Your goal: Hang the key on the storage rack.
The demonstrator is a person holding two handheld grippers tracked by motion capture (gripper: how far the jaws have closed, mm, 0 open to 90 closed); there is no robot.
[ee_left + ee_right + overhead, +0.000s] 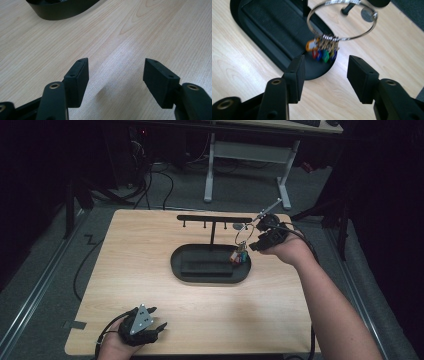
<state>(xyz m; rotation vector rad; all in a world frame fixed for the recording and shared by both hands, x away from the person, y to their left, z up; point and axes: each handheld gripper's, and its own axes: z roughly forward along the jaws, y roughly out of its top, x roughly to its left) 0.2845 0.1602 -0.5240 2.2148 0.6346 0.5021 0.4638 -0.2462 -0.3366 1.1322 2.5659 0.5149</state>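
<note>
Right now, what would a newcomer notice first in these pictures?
A big key ring with coloured keys hangs from the right end of the black rack, over its tray. The right gripper is open just before it; the left gripper rests open at the table's near edge.

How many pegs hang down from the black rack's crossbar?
4 show in the high view: three short pegs spaced along the crossbar at left, middle and right of the post, and one by the key ring. Another may be hidden there.

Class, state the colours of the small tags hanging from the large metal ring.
Orange, red, blue and green tags; right gripper view.
</note>
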